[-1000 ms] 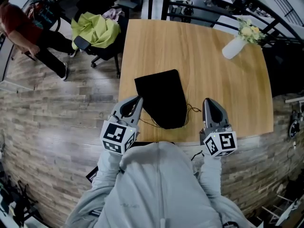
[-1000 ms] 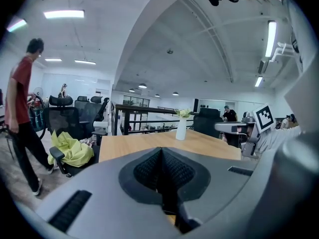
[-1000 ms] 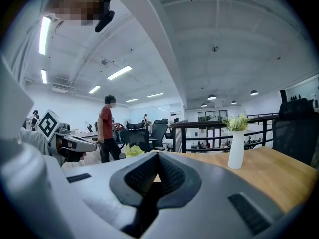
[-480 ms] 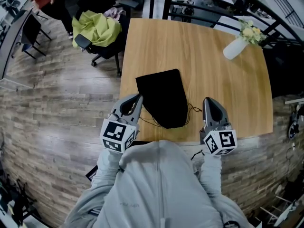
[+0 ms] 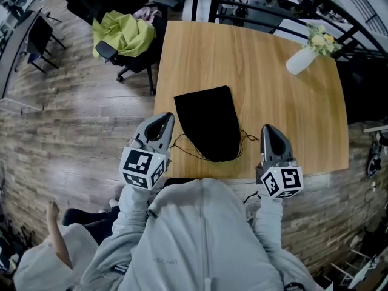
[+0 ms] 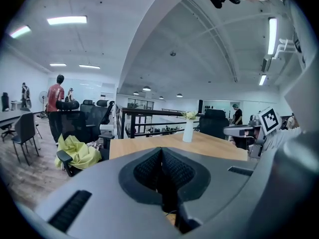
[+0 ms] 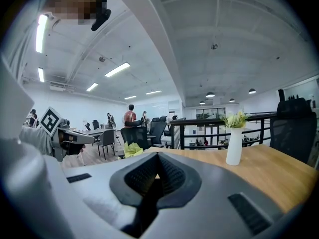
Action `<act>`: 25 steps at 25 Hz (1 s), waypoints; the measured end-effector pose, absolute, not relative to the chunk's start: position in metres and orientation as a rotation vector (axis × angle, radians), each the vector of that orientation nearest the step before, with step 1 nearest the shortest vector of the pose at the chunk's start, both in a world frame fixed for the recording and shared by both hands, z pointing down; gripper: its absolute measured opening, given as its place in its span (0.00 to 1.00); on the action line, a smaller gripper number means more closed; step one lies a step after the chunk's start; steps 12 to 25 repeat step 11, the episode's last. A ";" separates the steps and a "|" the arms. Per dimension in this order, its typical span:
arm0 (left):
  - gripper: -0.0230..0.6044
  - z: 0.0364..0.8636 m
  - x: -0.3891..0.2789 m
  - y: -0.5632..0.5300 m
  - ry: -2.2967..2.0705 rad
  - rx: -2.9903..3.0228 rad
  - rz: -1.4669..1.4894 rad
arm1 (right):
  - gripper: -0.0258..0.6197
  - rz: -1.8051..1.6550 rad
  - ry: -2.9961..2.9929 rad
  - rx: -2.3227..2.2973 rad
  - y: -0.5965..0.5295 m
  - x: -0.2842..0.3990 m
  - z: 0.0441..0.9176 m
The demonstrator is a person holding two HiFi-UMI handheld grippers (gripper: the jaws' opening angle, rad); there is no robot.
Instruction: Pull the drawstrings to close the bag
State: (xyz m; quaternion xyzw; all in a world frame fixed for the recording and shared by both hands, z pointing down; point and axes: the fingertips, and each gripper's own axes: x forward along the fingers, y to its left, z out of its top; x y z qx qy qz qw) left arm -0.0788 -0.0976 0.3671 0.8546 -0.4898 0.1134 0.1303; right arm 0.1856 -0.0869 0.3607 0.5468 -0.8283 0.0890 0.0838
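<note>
A black drawstring bag [image 5: 208, 121] lies flat on the wooden table [image 5: 273, 96], its mouth toward me. Thin black drawstrings [image 5: 180, 148] trail from the mouth to both sides. My left gripper [image 5: 163, 119] hovers just past the table's left edge, jaws shut, and the left cord runs up to it. In the left gripper view that cord [image 6: 170, 212] hangs below the shut pads [image 6: 149, 169]. My right gripper [image 5: 267, 130] is right of the bag, jaws shut, with the right cord [image 5: 247, 139] looping loosely up to its tip. In the right gripper view the pads [image 7: 167, 171] meet.
A white vase of flowers [image 5: 301, 58] stands at the table's far right corner. An office chair with a yellow-green cloth [image 5: 123, 36] stands beyond the far left corner. A person's hand [image 5: 53, 220] shows at the lower left. A black railing [image 5: 254, 5] runs behind the table.
My left gripper has moved left, off the table's edge, and the left cord stretches out after it. The right gripper has stayed put. A person has appeared at the lower left.
</note>
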 end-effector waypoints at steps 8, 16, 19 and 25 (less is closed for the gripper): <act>0.08 0.365 -0.086 -0.106 -1.409 2.494 0.340 | 0.07 0.281 -2.467 1.627 -0.087 0.190 0.363; 0.08 0.368 -0.088 -0.105 -1.411 2.473 0.330 | 0.07 0.298 -2.464 1.623 -0.087 0.192 0.367; 0.08 0.368 -0.088 -0.105 -1.411 2.473 0.330 | 0.07 0.298 -2.464 1.623 -0.087 0.192 0.367; 0.08 0.368 -0.088 -0.105 -1.411 2.473 0.330 | 0.07 0.298 -2.464 1.623 -0.087 0.192 0.367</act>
